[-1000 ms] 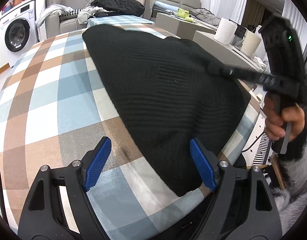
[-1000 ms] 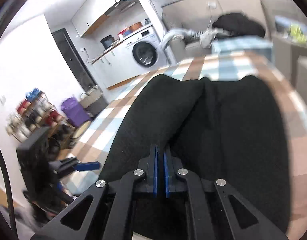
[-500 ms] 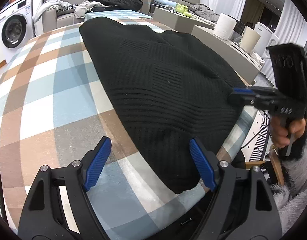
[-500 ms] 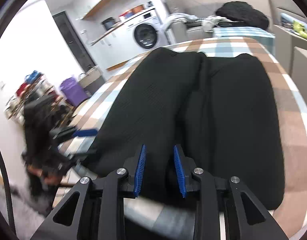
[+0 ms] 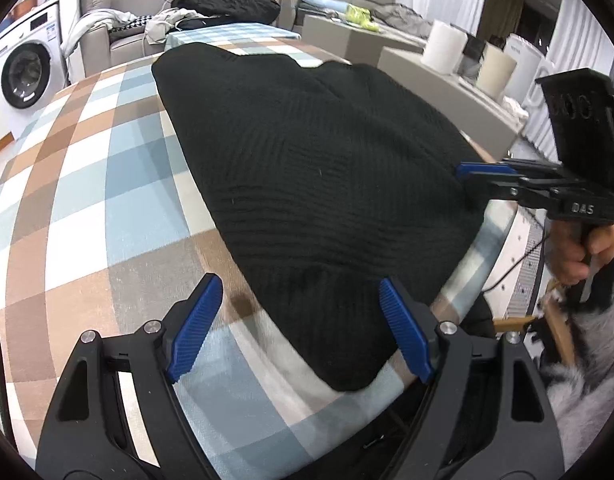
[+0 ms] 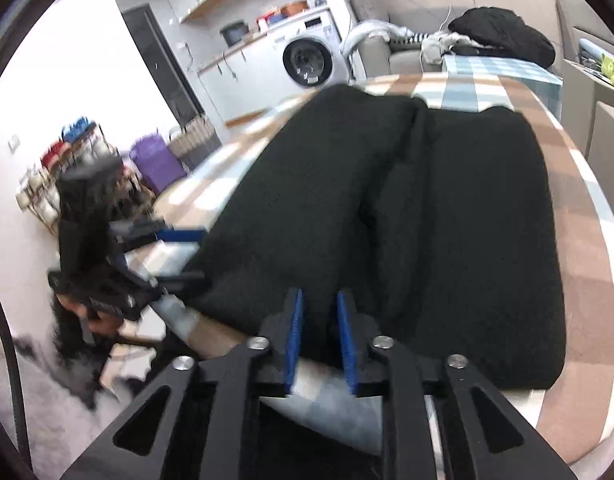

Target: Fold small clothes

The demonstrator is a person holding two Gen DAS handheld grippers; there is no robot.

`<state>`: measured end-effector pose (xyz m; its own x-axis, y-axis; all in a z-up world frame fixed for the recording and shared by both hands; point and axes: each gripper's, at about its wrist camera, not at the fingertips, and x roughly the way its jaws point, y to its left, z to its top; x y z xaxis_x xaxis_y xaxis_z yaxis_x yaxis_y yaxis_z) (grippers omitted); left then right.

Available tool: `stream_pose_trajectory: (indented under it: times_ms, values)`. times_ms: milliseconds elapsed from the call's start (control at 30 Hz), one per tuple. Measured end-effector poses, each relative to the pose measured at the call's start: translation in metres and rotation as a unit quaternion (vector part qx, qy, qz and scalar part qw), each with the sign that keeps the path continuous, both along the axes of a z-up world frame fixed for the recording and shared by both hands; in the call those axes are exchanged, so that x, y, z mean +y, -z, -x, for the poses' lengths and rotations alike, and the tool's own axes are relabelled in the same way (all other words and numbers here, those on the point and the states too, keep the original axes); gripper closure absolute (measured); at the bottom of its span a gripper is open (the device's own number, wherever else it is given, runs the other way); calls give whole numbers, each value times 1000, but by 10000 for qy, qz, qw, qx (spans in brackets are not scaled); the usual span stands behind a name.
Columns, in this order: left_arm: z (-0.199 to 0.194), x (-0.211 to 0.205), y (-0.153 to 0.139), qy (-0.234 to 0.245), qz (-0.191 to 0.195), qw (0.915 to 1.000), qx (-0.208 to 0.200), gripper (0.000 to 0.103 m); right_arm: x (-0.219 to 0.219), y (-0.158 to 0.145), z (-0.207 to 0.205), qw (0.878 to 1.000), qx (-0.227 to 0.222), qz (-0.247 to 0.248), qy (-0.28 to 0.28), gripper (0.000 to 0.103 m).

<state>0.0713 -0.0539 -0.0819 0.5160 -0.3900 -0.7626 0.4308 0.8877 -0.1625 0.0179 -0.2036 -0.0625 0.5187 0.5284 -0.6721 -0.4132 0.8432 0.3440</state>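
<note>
A black knit garment point(image 5: 319, 184) lies folded lengthwise on the plaid tablecloth point(image 5: 79, 184), with a long crease point(image 6: 403, 184) down its middle. My left gripper point(image 5: 299, 332) is open wide just above the cloth. Its blue pads point(image 5: 195, 328) straddle the garment's near corner without touching it. My right gripper point(image 6: 320, 332) is at the garment's near hem with its jaws opening. The hem shows in the narrow gap between them, and the pads do not press on it. In the left wrist view the right gripper point(image 5: 473, 172) hovers at the garment's right edge, with a hand point(image 5: 579, 252) on its handle.
A washing machine point(image 6: 307, 60) stands beyond the table. Behind it is a sofa piled with clothes point(image 5: 223, 0). Paper rolls point(image 5: 443, 46) sit on a side counter to the right. A purple basket point(image 6: 155, 160) and a shelf rack stand on the floor at the left.
My right gripper, shut on a fold of the garment a second ago, has opened and drawn back to the near hem. The garment now lies flat. My left gripper has not moved.
</note>
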Motion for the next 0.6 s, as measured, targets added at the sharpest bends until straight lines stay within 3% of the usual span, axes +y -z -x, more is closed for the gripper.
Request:
stream_pose_trajectory:
  times_ms: [133,233,333,467,600]
  values:
    - [-10,-5,6,-55,-81,9999,124,24,0,3,-28,9990,151,-162,378,67]
    - [-9,-5,8,-9,-121,9999,103,24,13,12,-41,9982,358,375,301,67]
    - [-18,3,6,-204,88,9997,78,24,2,5,-31,9991,157,151,368,66]
    - [-39,12,9,-525,379,9976,224,24,-33,-14,-12,9923,-377,243,1153,49]
    - [-57,14,9,-766,546,9951,298,24,-67,-14,-12,9817,-319,266,1860,35]
